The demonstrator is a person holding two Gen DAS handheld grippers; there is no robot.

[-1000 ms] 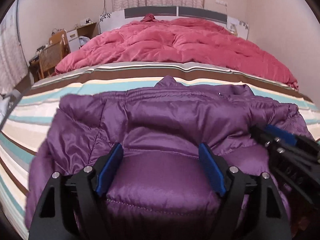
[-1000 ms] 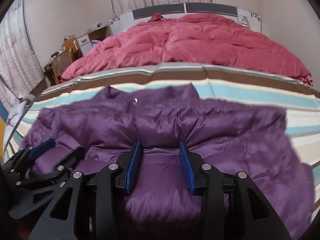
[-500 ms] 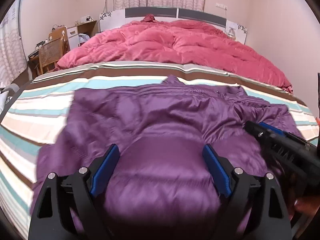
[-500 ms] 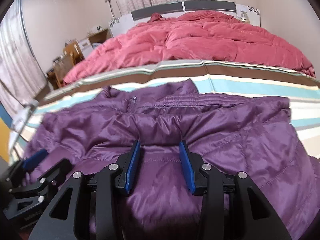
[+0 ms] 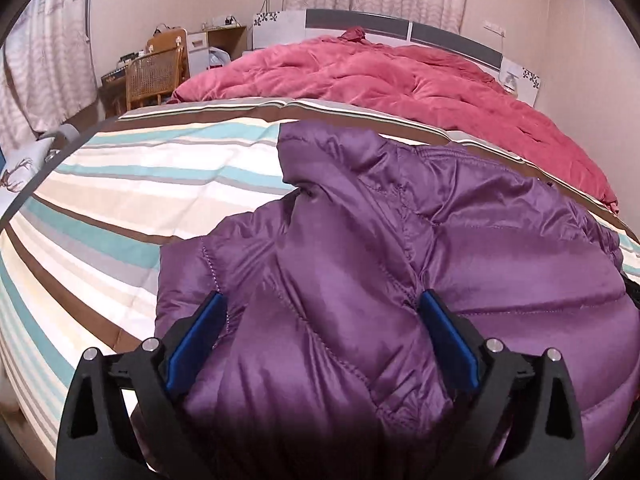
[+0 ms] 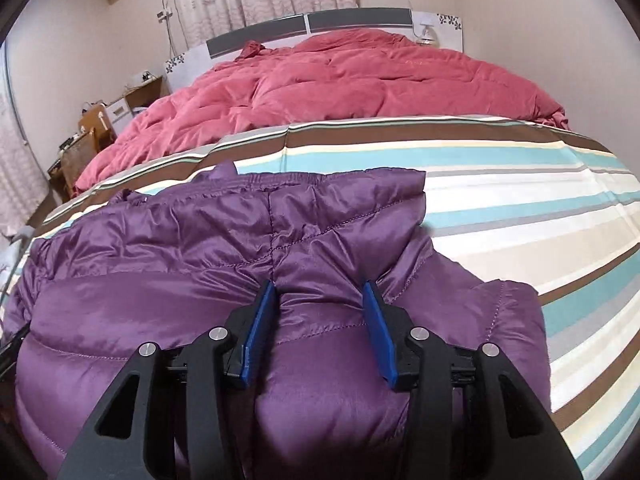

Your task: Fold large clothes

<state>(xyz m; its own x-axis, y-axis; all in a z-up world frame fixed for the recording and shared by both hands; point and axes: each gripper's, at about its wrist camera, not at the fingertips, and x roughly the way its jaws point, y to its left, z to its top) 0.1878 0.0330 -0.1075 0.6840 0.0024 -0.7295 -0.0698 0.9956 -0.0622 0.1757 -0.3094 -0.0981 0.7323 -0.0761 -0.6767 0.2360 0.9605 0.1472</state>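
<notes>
A purple puffer jacket point(image 5: 460, 240) lies bunched on the striped bedsheet point(image 5: 132, 184). My left gripper point(image 5: 320, 312) stands wide, its blue pads on either side of a thick fold of the jacket's near edge. In the right wrist view the jacket point(image 6: 160, 248) fills the lower left, collar towards the far side. My right gripper point(image 6: 320, 300) is closed on a puffed fold of the jacket, fabric bulging between its blue pads.
A red quilt point(image 5: 400, 84) is heaped at the head of the bed, also in the right wrist view point(image 6: 340, 76). A wooden chair point(image 5: 154, 74) and desk stand at the far left. Striped sheet point(image 6: 520, 208) lies bare to the jacket's right.
Both grippers have moved the jacket's near part. In the left view the jacket has shifted right and doubled up. In the right view it has shifted left, baring more sheet.
</notes>
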